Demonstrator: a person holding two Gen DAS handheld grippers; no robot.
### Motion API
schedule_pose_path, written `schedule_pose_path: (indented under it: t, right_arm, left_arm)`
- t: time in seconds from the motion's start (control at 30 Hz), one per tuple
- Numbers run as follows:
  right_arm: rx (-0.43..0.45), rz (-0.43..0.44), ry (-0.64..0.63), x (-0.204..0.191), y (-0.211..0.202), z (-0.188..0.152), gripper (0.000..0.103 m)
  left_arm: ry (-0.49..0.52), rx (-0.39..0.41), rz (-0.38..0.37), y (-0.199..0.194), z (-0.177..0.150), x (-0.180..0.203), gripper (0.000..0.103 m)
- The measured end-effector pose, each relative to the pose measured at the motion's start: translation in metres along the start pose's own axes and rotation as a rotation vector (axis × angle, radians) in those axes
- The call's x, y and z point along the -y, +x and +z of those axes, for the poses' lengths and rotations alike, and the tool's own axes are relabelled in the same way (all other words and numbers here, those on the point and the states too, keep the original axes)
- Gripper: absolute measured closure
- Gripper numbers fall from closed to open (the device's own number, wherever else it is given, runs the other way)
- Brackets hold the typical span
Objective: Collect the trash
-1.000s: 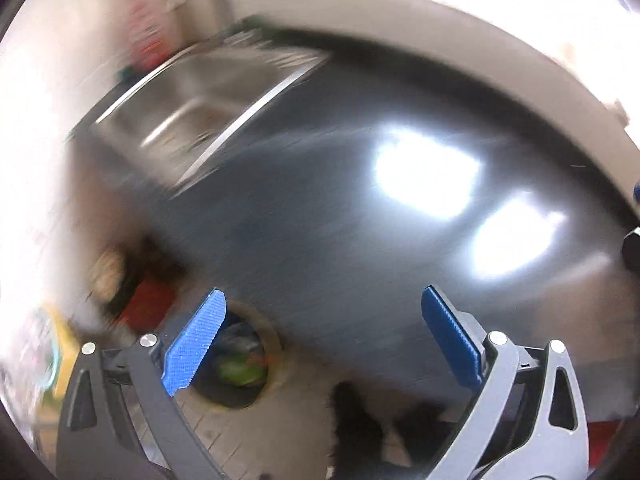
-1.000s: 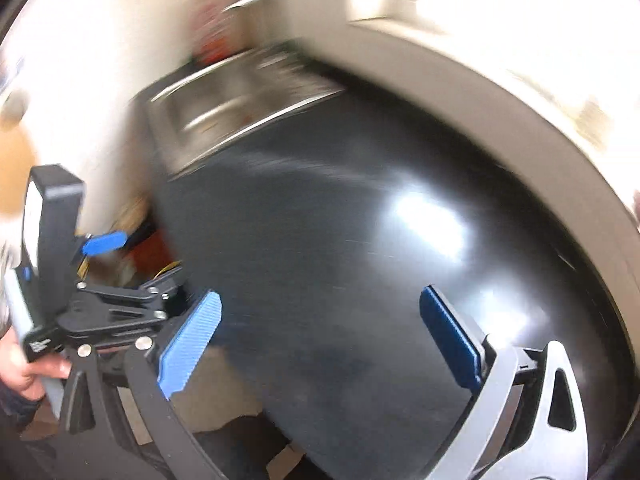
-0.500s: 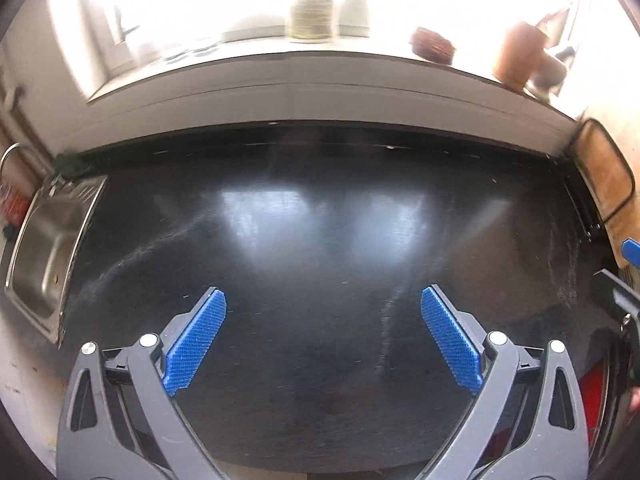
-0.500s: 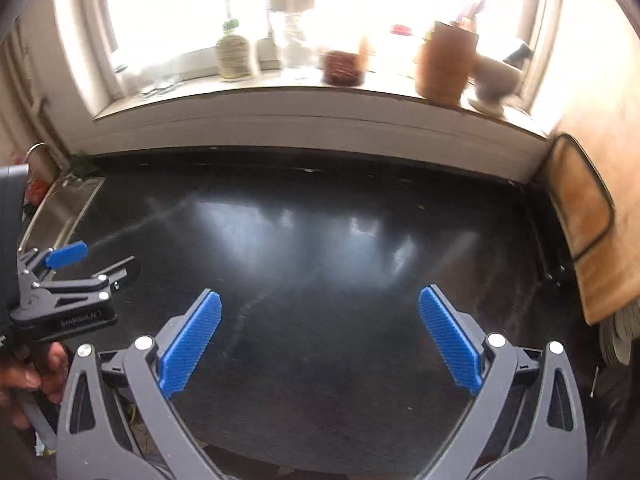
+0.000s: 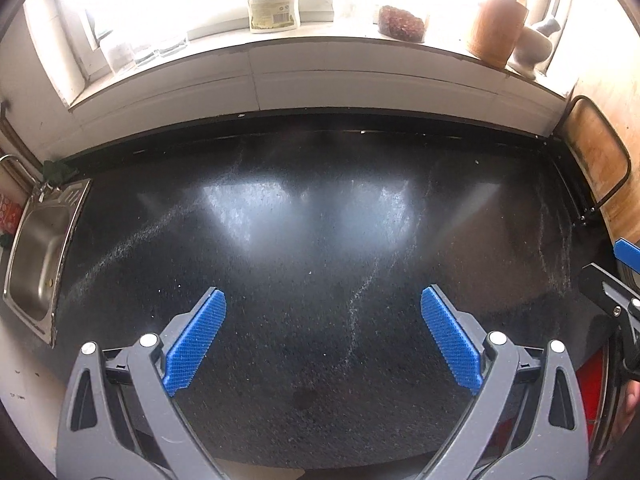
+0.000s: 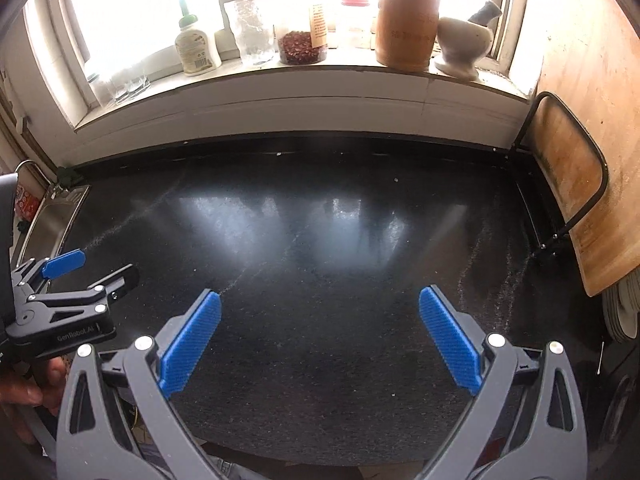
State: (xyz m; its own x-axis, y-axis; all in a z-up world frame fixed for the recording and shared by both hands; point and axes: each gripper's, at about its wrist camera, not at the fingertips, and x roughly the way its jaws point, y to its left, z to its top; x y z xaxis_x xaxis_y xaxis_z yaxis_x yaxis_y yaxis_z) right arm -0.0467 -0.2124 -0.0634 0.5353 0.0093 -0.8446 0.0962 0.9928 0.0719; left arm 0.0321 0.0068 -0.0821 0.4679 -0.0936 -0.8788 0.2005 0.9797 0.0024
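Trash is nowhere on the dark desk [image 5: 320, 240] beside the sink [image 5: 36, 256], so left gripper [image 5: 322, 344] and right gripper [image 6: 320, 340] hover released, scanning.

Black speckled countertop [image 5: 320, 240] – glossy (faint pale streaks); sink [image 5: 36, 248] inset left.

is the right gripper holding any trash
No, the right gripper is open with nothing between its blue pads, above the bare black countertop.

sink [image 5: 36, 252] left of counter [image 5: 320, 248], windowsill [image 6: 280, 76] behind.
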Motion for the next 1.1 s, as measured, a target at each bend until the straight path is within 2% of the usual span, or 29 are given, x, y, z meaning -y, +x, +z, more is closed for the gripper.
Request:
schedule_pose_path:
  t: [1.1]
  right_arm:
    - [-0.004, 0.021, 0.001, -0.0054, -0.0059, -0.0059, 0.007]
  left_arm:
    - [-0.012, -0.013, 0.001, -0.0047, -0.0098, -0.0038, 0.008]
